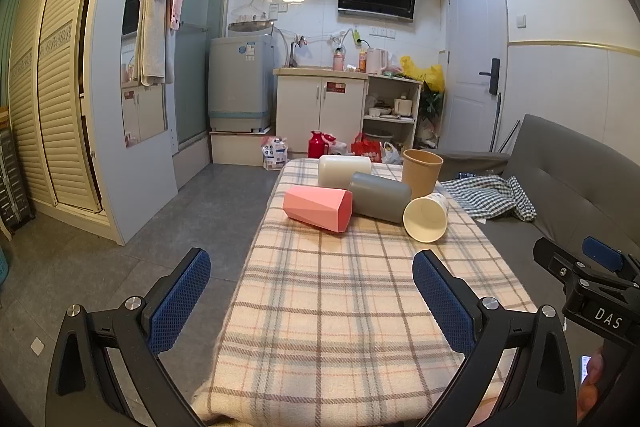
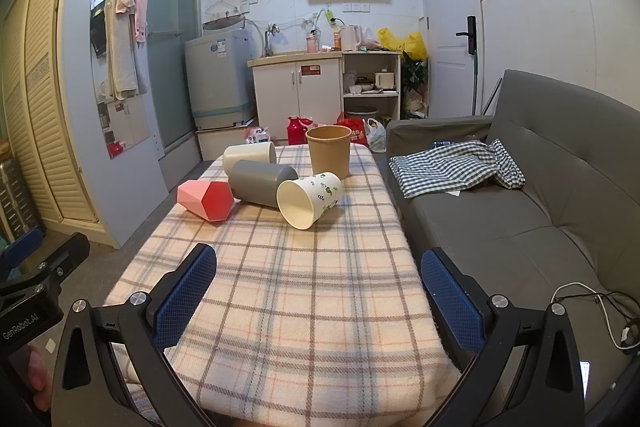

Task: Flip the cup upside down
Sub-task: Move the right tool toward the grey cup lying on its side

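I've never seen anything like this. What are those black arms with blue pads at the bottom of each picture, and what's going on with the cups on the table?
Those are two hand-held grippers, each with a camera looking along its fingers. One picture comes from the left gripper, the other from the right gripper. Both are open and hold nothing. Ahead, on the plaid tablecloth, are five cups: a pink faceted cup, a grey cup, a cream cup and a printed paper cup lying on their sides, and a brown paper cup standing upright. A grey sofa stands to the right of the table.
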`<state>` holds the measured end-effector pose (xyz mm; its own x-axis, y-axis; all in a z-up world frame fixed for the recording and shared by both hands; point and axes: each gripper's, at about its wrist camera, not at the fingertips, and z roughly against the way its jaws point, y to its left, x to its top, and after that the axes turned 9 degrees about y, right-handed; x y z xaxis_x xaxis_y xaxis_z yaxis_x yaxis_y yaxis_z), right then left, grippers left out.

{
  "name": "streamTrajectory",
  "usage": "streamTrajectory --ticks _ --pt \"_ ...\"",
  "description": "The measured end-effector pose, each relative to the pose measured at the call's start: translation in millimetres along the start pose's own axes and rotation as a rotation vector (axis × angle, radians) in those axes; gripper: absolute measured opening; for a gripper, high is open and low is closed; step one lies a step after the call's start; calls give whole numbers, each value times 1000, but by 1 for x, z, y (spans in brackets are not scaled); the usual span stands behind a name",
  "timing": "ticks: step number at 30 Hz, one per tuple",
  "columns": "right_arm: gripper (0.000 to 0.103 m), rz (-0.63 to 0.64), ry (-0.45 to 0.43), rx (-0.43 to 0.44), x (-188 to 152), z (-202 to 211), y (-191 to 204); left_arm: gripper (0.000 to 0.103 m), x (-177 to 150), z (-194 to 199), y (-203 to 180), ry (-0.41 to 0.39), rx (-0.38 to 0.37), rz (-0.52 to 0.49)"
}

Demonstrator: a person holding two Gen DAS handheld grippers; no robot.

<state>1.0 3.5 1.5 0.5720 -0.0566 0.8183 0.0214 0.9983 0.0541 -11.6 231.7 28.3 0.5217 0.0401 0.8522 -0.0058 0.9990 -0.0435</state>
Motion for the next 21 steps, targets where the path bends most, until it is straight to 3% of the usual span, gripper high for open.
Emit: streamTrajectory --ticks 21 --pt "103 -3 5 1 -5 -8 4 103 0 0 2 3 0 0"
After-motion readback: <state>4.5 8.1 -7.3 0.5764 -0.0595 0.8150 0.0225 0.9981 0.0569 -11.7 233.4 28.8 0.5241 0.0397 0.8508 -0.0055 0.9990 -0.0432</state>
